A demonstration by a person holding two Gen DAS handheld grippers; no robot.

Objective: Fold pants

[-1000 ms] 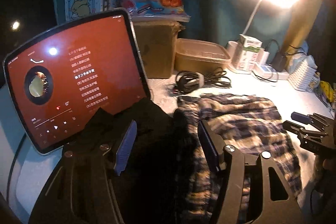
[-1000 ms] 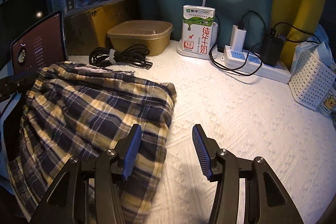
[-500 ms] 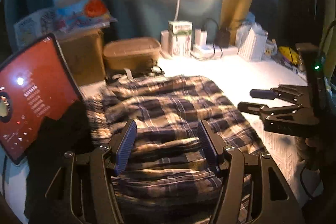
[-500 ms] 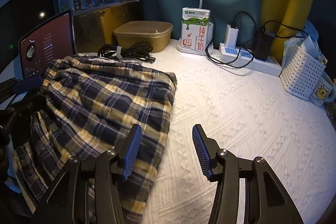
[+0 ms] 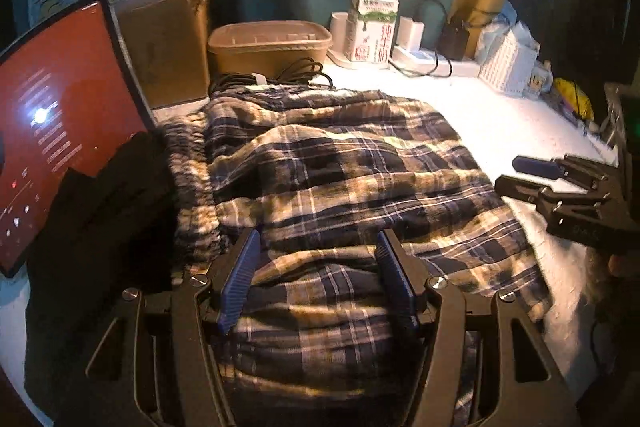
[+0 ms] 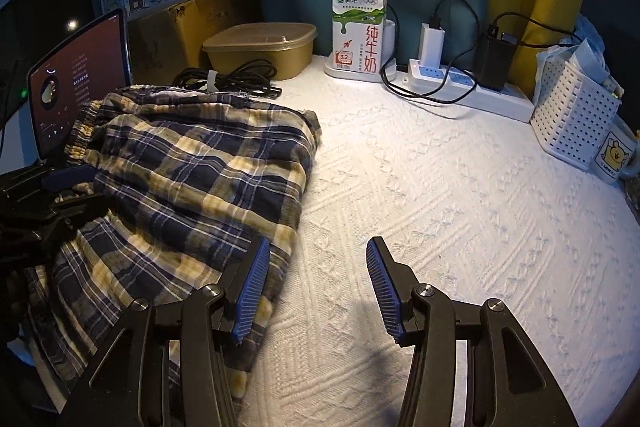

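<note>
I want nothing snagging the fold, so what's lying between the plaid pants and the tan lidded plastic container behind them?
A coiled black cable bundle with a white tie lies there, against the far edge of the navy-and-yellow plaid pants and before the tan lidded container; the right wrist view shows it best.

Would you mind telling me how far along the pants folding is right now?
Done: the plaid pants lie doubled over in layers on the white cloth. In hand: nothing; the left gripper and right gripper hover open. Left: a further fold and smoothing, probably.

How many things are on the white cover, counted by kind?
Plaid pants: 1
Milk carton: 1
Lidded food container: 1
Cable bundle: 1
Power strip: 1
White basket: 1
Mug: 1
Total: 7
</note>
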